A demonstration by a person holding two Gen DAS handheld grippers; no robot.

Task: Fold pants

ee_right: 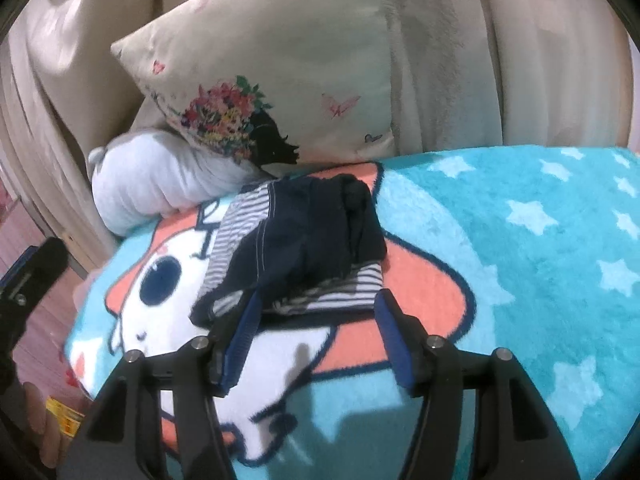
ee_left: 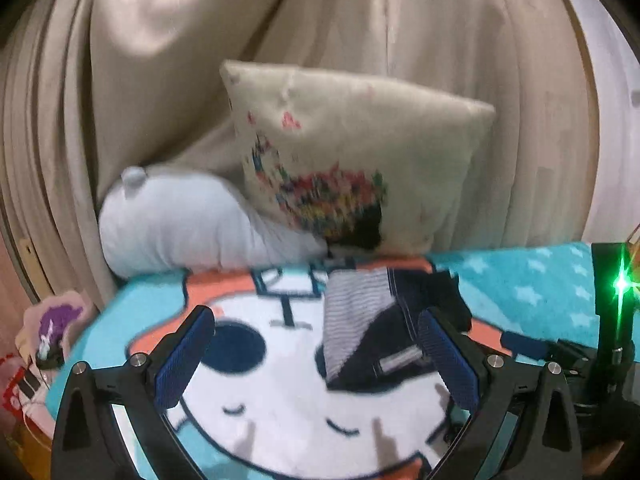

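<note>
1. I observe beige curtains [ee_right: 460, 60] hanging in folds across the whole rear of both views.
2. A cream cushion [ee_right: 288, 68] printed with flowers and butterflies leans against them.
3. A white pillow [ee_right: 152, 184] lies beside it, touching.
4. The bed carries a turquoise star-patterned cartoon blanket [ee_right: 520, 220].
5. Lighting is dim and warm.

Pants [ee_right: 296, 240]: on blanket [ee_right: 520, 264], frame centre in right wrist view. 2 pillows behind, at blanket's far edge: printed pillow [ee_right: 280, 80] upper centre, leaning on plain pillow [ee_right: 152, 184] at left. Curtain [ee_right: 500, 60] behind both, across top. Right gripper [ee_right: 316, 316] just before pants, lower centre.
</note>
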